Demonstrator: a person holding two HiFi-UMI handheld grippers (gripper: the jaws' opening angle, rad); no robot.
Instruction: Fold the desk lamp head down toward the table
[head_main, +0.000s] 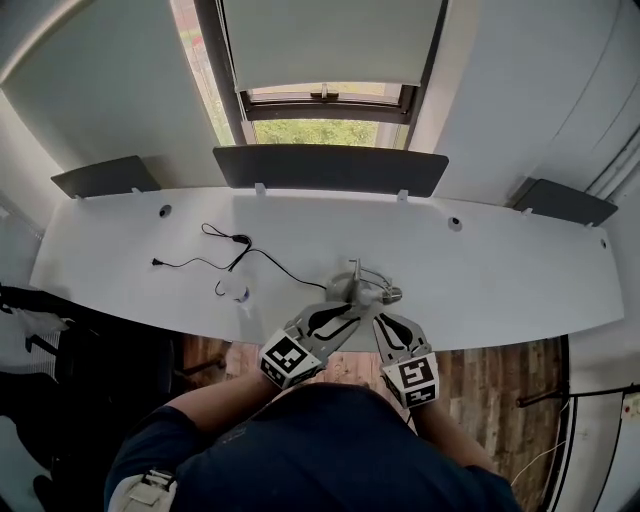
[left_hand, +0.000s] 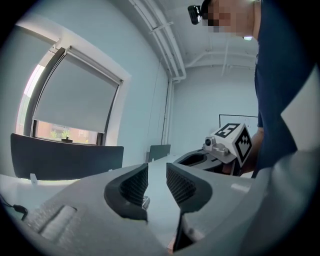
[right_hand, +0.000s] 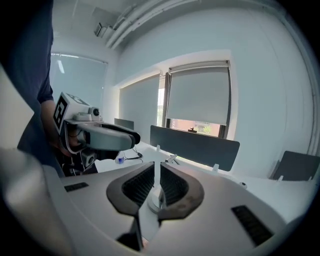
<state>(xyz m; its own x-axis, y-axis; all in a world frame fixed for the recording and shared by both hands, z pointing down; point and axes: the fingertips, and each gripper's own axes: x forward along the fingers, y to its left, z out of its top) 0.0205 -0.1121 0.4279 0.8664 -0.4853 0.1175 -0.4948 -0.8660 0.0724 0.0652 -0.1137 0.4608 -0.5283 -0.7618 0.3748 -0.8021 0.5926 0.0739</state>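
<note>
White desk (head_main: 500, 270) holds a desk lamp (head_main: 362, 288); dark dividers (head_main: 330, 168) and window (head_main: 325, 130) behind.

Your left gripper (head_main: 343, 318) and right gripper (head_main: 385, 322) hid the lower part of the desk lamp (head_main: 366, 289) at lower centre. In your left gripper view only a metal sliver (left_hand: 145, 202) showed, too small to identify.

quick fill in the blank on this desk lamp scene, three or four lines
Of the left gripper and right gripper, the one whose jaws are closed on the desk lamp's thin stem is the ___.
The other one's jaws stand ___, clamping nothing.
The cable on the desk is ___.
___ dark panels stand along the desk's far edge.
Missing words: right; open; black; three.
</note>
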